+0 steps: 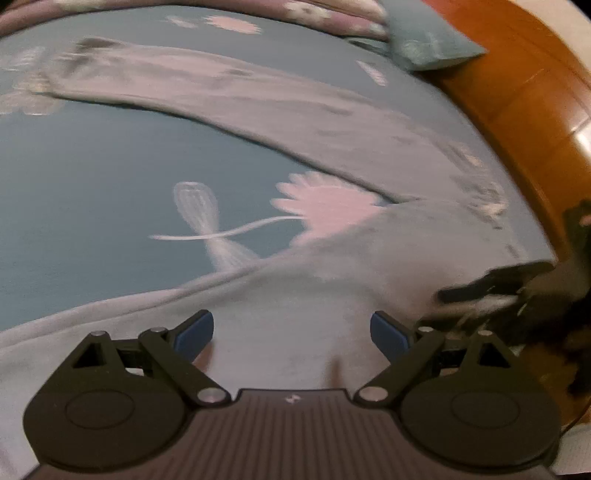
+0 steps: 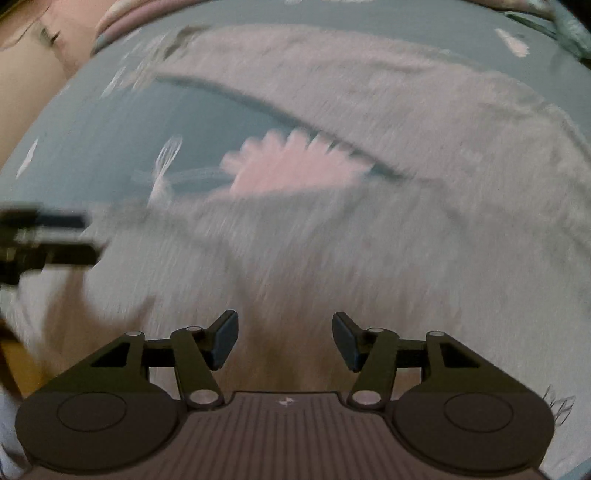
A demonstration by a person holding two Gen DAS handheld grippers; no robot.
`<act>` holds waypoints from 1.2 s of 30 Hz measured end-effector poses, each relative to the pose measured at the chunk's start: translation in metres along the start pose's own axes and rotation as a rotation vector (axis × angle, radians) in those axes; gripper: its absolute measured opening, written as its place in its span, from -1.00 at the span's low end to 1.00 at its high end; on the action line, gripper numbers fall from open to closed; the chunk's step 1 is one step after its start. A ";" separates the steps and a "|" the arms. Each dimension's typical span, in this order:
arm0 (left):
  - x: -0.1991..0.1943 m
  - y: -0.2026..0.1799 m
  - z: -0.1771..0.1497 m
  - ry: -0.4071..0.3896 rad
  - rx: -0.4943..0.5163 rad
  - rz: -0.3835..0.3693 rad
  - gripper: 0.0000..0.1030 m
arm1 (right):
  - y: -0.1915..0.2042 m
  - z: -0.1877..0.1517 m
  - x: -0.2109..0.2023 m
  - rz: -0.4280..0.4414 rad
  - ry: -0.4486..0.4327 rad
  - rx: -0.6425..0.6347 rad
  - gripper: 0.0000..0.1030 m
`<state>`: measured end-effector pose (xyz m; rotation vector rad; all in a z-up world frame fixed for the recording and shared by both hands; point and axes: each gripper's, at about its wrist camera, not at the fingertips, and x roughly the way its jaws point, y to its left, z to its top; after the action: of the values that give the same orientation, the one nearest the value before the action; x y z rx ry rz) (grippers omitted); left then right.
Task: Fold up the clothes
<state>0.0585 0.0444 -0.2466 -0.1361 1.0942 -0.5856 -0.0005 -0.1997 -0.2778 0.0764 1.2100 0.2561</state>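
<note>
A light grey garment lies spread on a teal bedsheet printed with pink flowers; one long part arcs toward the far left and the broader part lies under both grippers. In the left wrist view my left gripper hovers over the grey cloth with its blue pads wide apart and nothing between them. The right gripper shows blurred at that view's right edge. In the right wrist view my right gripper stands open above the grey garment, empty. The left gripper appears blurred at the left edge.
A wooden bed frame curves along the right side. A teal pillow and a pinkish quilt lie at the far end of the bed. Both views are motion-blurred.
</note>
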 end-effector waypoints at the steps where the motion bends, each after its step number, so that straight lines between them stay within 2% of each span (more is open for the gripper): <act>1: 0.007 -0.002 0.002 -0.001 -0.010 -0.034 0.78 | 0.003 -0.004 0.002 -0.004 0.005 -0.013 0.20; 3: 0.024 -0.002 0.007 0.000 -0.050 -0.115 0.78 | 0.007 -0.008 0.004 -0.009 0.004 -0.033 0.21; 5: 0.045 0.006 0.012 0.034 -0.119 -0.162 0.78 | 0.008 -0.009 0.002 0.008 -0.004 -0.038 0.28; 8: 0.054 0.017 0.021 0.005 -0.136 -0.140 0.75 | 0.005 -0.009 -0.005 0.005 -0.029 -0.027 0.43; 13: 0.040 0.017 0.034 -0.018 -0.138 -0.025 0.74 | -0.011 -0.012 -0.017 0.029 -0.064 0.004 0.56; 16: 0.032 0.012 0.038 -0.005 -0.152 -0.051 0.74 | -0.020 -0.011 -0.011 0.054 -0.066 0.008 0.60; 18: 0.029 0.003 0.037 0.012 -0.157 -0.081 0.75 | -0.029 -0.010 -0.001 0.040 -0.060 0.018 0.61; 21: 0.030 -0.015 0.029 0.059 -0.139 -0.118 0.75 | -0.045 -0.006 0.006 -0.044 -0.078 0.013 0.61; 25: 0.035 -0.047 0.000 0.155 -0.041 -0.133 0.75 | -0.070 -0.007 -0.012 -0.045 -0.111 0.107 0.62; 28: 0.035 -0.074 -0.023 0.199 0.107 -0.127 0.75 | -0.080 -0.016 -0.023 -0.068 -0.104 0.132 0.70; 32: 0.041 -0.099 -0.055 0.281 0.316 -0.130 0.75 | -0.086 -0.029 -0.022 -0.078 -0.069 0.158 0.70; 34: 0.049 -0.095 -0.068 0.356 0.308 -0.103 0.75 | -0.087 -0.034 -0.018 -0.081 -0.051 0.173 0.70; 36: 0.042 -0.089 -0.076 0.347 0.281 -0.107 0.80 | -0.088 -0.037 -0.015 -0.080 -0.040 0.186 0.72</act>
<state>-0.0274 -0.0380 -0.2811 0.1577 1.3313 -0.8753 -0.0267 -0.2919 -0.2943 0.1934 1.1920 0.0713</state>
